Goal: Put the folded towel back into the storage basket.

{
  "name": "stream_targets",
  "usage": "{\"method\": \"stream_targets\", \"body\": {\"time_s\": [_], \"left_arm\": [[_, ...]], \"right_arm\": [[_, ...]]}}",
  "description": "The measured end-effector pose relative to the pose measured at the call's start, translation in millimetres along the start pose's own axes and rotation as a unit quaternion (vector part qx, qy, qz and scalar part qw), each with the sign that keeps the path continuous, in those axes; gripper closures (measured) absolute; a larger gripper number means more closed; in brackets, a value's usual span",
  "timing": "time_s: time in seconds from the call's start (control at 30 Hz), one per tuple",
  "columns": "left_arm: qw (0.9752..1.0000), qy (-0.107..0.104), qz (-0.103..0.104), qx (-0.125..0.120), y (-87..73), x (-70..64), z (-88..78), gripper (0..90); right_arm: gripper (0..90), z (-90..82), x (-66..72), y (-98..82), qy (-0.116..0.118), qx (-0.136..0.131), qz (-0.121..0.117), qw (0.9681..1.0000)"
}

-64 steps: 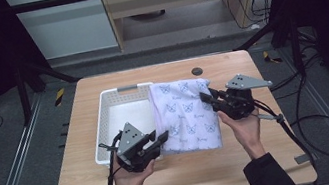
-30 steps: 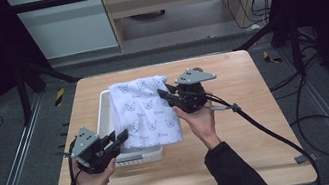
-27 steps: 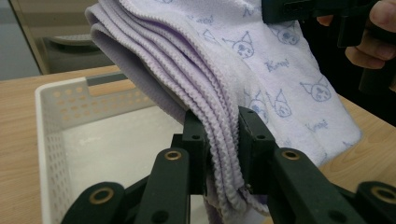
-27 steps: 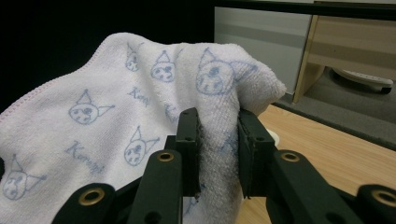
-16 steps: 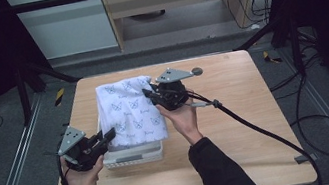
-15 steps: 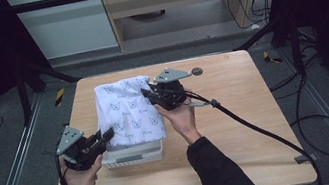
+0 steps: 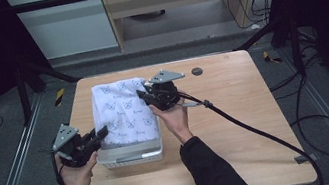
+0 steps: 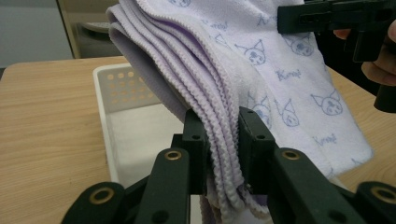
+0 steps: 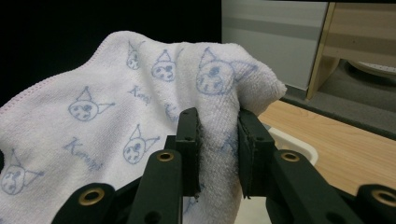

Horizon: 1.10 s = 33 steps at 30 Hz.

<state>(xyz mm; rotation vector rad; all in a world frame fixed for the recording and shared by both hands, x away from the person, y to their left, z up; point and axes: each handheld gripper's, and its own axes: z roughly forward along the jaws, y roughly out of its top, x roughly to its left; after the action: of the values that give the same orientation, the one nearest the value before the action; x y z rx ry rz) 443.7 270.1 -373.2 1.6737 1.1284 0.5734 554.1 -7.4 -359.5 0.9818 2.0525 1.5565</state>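
2 grippers, my left gripper (image 8: 218, 154) and right gripper (image 9: 218, 149), clamp the folded towel (image 7: 124, 113) above the white basket (image 7: 132, 153); I judge its layered edge could slip free and unfold.

Folded white towel (image 7: 125, 113) with pale blue cat-face print, lilac stitched edges, held above white perforated basket (image 7: 132, 154). Near corner pinched in left gripper (image 8: 218, 140), far corner in right gripper (image 9: 218, 135). Basket sits on table.

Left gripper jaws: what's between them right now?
The folded towel: its stacked, stitched edges sit pinched between the left gripper jaws above the white basket, seen in the left gripper view.
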Motion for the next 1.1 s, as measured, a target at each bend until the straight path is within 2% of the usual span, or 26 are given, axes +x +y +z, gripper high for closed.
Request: {"method": "stream_targets", "body": {"time_s": [0.2, 0.43, 0.63, 1.1], "left_arm": [[0.9999, 0.007, -0.003, 0.008, -2.8, 5.2, 4.6, 74.3], [0.9996, 0.021, -0.001, 0.018, -8.0, 9.7, 9.7, 74.3], [0.9989, 0.028, -0.002, 0.037, -17.0, 16.6, 20.6, 74.3], [0.9963, 0.034, 0.003, 0.078, -32.2, 20.7, 38.2, 74.3]], "right_arm": [[73.0, 10.0, -1.4, -7.0, 0.0, 0.006, 0.006, 1.0], [72.9, 23.1, 3.4, -12.4, -0.007, 0.015, -0.006, 0.9999], [72.8, 34.1, 3.1, -20.9, -0.013, 0.028, -0.009, 0.9995], [72.1, 50.3, 3.4, -41.2, -0.034, 0.067, -0.025, 0.9969]]}}
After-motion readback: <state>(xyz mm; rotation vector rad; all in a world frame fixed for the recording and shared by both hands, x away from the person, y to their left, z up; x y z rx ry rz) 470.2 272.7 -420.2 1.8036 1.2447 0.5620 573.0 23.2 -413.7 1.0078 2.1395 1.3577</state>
